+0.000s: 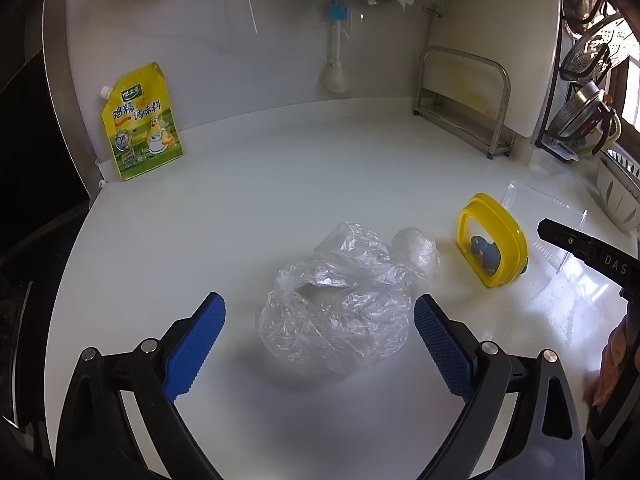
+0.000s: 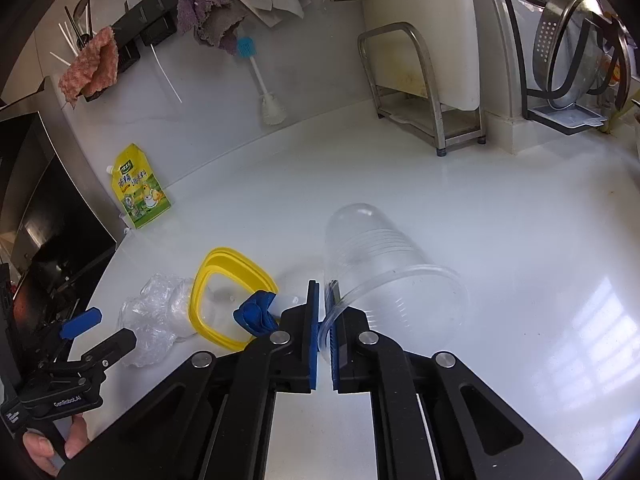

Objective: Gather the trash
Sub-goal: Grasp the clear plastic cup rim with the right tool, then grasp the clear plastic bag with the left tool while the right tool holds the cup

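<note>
Right wrist view showed the right gripper [image 2: 325,320] pinching the thin rim of the clear cup [image 2: 380,264] lying on the counter [image 2: 500,220], while the left gripper [image 1: 320,316] stood spread before the plastic bag [image 1: 340,312]; I feared the slippery rim could slide out when lifted.

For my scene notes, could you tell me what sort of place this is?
Most likely a home kitchen counter: a seasoning pouch leans against the backsplash, a bottle brush hangs on the wall, and a dish rack holds metal strainers beside the white worktop.
</note>
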Demonstrator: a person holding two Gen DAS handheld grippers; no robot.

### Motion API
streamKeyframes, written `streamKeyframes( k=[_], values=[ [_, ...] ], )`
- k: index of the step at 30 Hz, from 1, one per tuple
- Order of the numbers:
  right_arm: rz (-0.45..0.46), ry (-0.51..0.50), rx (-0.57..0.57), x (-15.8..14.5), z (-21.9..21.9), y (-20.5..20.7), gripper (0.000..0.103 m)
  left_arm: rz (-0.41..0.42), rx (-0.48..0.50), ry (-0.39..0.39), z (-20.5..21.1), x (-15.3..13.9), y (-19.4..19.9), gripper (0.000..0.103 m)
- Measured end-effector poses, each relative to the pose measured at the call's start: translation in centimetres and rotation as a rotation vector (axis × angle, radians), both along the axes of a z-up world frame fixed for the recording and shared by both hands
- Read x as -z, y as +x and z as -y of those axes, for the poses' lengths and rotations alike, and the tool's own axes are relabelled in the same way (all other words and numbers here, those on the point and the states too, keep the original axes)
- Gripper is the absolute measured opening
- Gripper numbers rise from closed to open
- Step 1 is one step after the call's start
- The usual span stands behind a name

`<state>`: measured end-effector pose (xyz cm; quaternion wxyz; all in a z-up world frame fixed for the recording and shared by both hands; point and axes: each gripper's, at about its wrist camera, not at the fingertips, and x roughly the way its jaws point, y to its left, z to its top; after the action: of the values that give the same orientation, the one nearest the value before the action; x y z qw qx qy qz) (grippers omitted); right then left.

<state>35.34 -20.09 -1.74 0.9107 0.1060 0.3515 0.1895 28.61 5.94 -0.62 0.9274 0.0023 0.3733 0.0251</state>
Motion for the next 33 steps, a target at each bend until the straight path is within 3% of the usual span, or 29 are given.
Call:
streamKeyframes(
  k=[10, 19, 23, 24, 26, 29, 33],
  values=[
    [0.027, 0.070, 0.042, -0.7, 1.8, -0.7, 0.004, 0.000, 0.026, -0.005, 0.9, -0.2, 0.7, 0.095],
    [0.026, 0.105, 0.024, -0.8, 1.8, -0.9, 0.004, -0.092, 0.078, -0.034, 2.6, 1.4, 3.4, 0.093],
    [0.025, 0.103, 0.025, -0.8, 1.8, -0.9, 0.004, -0.128, 0.082, -0.060, 2.5, 2.2, 4.3, 0.054],
    [0.025, 0.102, 0.024, -0.8, 1.8, -0.9, 0.004, -0.133, 0.084, -0.078, 2.3, 2.3, 4.4, 0.048],
    [0.026, 0.098, 0.025, -0.8, 1.8, -1.0, 0.004, -0.143, 0.090, -0.101, 2.0, 2.4, 4.4, 0.022],
    [0.030, 0.089, 0.029, -0.7, 1.8, -1.2, 0.004, -0.135, 0.090, -0.125, 1.5, 2.1, 3.9, 0.014],
    [0.049, 0.073, 0.042, -1.0, 2.0, -2.5, 0.004, -0.086, 0.088, -0.104, 1.1, 0.6, 1.9, 0.011]
  ],
)
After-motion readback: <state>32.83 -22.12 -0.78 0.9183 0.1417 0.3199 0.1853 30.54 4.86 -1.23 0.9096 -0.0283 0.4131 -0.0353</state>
